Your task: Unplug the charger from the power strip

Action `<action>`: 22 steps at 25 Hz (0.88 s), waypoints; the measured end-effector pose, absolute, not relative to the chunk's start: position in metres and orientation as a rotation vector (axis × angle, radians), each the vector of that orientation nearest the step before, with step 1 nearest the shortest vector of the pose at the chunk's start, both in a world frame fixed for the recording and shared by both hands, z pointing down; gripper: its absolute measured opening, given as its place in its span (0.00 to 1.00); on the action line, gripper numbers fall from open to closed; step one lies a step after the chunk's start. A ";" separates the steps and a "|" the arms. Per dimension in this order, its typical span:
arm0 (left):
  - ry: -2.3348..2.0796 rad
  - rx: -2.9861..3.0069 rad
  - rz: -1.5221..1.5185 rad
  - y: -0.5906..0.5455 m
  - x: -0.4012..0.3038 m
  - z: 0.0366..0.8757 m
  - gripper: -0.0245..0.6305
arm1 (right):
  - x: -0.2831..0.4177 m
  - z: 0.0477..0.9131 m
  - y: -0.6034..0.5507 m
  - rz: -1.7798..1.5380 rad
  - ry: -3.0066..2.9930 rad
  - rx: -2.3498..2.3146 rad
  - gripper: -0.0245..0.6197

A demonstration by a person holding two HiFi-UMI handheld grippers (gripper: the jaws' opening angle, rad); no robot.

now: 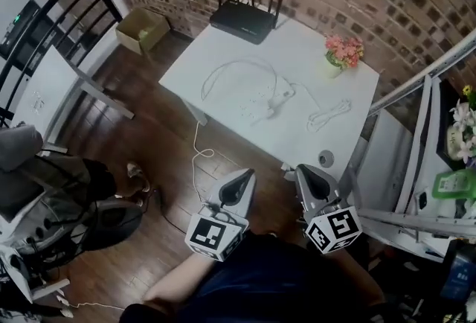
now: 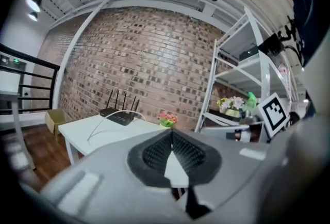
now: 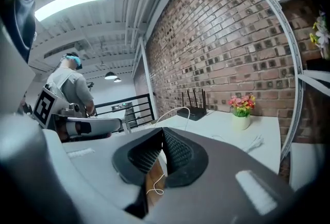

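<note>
My left tongs point(image 1: 239, 181) and right tongs point(image 1: 311, 173) are both fully closed and hold nothing; they sit side by side over the wood floor, short of the table point(image 1: 223, 65). At 12 o'clock, near the table's middle, lies the white power strip point(image 1: 255, 100), with the charger point(image 1: 280, 97) plugged in at its right end and its cable point(image 1: 329, 116) coiled toward 1 o'clock. I judge the charger small, light, hard and smooth, so I'd grip its body by the flat sides, never the soft cable. The strip looks light enough to lift with it, so one tongs should pin it down. The table's near edge is open. The shelf frame point(image 1: 420, 91) crowds 2 o'clock; the flower pot point(image 1: 341, 55) and router point(image 1: 242, 20) stand beyond.
</note>
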State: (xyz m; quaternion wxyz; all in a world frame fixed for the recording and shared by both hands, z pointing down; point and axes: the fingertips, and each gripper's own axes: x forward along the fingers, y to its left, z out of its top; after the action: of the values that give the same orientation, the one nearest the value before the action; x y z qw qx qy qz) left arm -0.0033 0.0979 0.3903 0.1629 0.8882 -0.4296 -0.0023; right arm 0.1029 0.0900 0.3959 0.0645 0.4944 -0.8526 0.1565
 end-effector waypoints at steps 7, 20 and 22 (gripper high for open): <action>-1.159 2.488 0.026 0.012 -0.041 0.408 0.05 | 0.089 0.417 0.007 0.600 -2.433 1.603 0.06; -1.140 2.486 0.261 -0.061 -0.034 0.479 0.15 | 0.072 0.484 -0.070 0.574 -2.333 1.439 0.22; -1.132 2.480 0.318 -0.062 -0.025 0.492 0.17 | 0.072 0.499 -0.074 0.575 -2.319 1.396 0.26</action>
State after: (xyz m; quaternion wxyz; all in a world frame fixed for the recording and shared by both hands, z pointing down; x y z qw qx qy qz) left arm -0.0250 -0.0621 0.4918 0.1973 0.8858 -0.4044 0.1135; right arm 0.0720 -0.0735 0.4988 0.1863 0.4956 -0.8234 0.2041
